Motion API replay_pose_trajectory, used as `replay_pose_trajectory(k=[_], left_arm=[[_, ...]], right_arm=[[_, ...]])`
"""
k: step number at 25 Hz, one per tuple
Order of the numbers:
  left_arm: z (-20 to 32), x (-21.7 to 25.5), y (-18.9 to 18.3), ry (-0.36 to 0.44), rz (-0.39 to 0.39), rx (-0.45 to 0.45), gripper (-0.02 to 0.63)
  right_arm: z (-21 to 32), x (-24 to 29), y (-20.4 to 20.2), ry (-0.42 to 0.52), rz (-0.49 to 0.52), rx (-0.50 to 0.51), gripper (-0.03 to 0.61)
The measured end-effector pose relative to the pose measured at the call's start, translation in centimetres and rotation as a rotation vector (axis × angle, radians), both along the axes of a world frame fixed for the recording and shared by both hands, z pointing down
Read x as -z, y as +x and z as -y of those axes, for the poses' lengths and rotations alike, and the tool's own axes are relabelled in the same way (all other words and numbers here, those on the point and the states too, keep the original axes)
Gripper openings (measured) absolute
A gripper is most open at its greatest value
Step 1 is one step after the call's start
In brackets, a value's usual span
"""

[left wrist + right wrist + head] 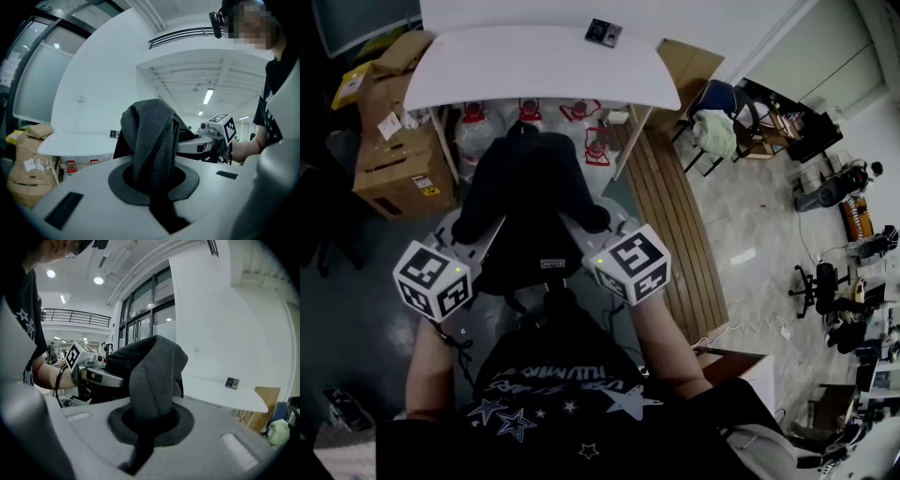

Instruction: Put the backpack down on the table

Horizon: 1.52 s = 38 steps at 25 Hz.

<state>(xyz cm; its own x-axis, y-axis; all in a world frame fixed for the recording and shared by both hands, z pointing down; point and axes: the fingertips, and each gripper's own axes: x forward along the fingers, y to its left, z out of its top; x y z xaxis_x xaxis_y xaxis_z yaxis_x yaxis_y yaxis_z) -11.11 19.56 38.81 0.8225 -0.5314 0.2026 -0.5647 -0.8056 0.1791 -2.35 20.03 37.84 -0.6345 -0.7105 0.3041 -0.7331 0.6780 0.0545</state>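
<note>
I have the left tongs point(152, 174) and the right tongs point(149, 417) each pinched on a fold of the backpack point(530, 202). The bag hangs short of the near edge of the table point(534, 70), not on it. If a fold slides out, that side drops. Carried too low, the bag catches that edge. Only the head view shows the gap, while the gripper views show the clamped fabric.

Left tongs point(152, 185), right tongs point(147, 425): tightly clamped
</note>
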Motion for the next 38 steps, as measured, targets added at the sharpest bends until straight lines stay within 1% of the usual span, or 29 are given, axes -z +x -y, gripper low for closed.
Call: replay_pose_trajectory(k=[7, 11, 15, 18, 23, 26, 31, 38], left_arm=[[-0.5, 0.1, -0.4, 0.005, -0.003, -0.008, 0.041], [0.4, -0.7, -0.8, -0.013, 0.008, -0.002, 0.041], [2.2, -1.0, -0.8, -0.026, 0.008, 0.018, 0.041], [4.2, -1.5, -1.1, -0.038, 0.005, 0.032, 0.041], [7.5, -1.4, -0.9, -0.029, 0.026, 0.049, 0.041], [10.1, -1.2, -0.3, -0.03, 0.039, 0.055, 0.041], [15.4, -1.4, 0.7, -0.048, 0.04, 0.07, 0.041], [23.0, -0.6, 3.4, -0.046, 0.053, 0.092, 0.041]], right_arm=[[-0.5, 0.1, -0.4, 0.0, 0.027, -0.02, 0.005], [0.4, -0.7, -0.8, -0.017, 0.031, -0.013, 0.005], [2.4, -0.9, -0.8, -0.028, 0.037, 0.004, 0.005], [4.6, -1.3, -1.1, -0.027, 0.033, 0.01, 0.005], [8.1, -1.3, -0.9, -0.03, 0.053, 0.033, 0.005], [10.7, -1.3, -0.3, -0.035, 0.041, 0.046, 0.005], [16.2, -1.4, 0.7, -0.05, 0.027, 0.073, 0.005], [24.2, -0.7, 3.4, -0.049, 0.053, 0.096, 0.005]])
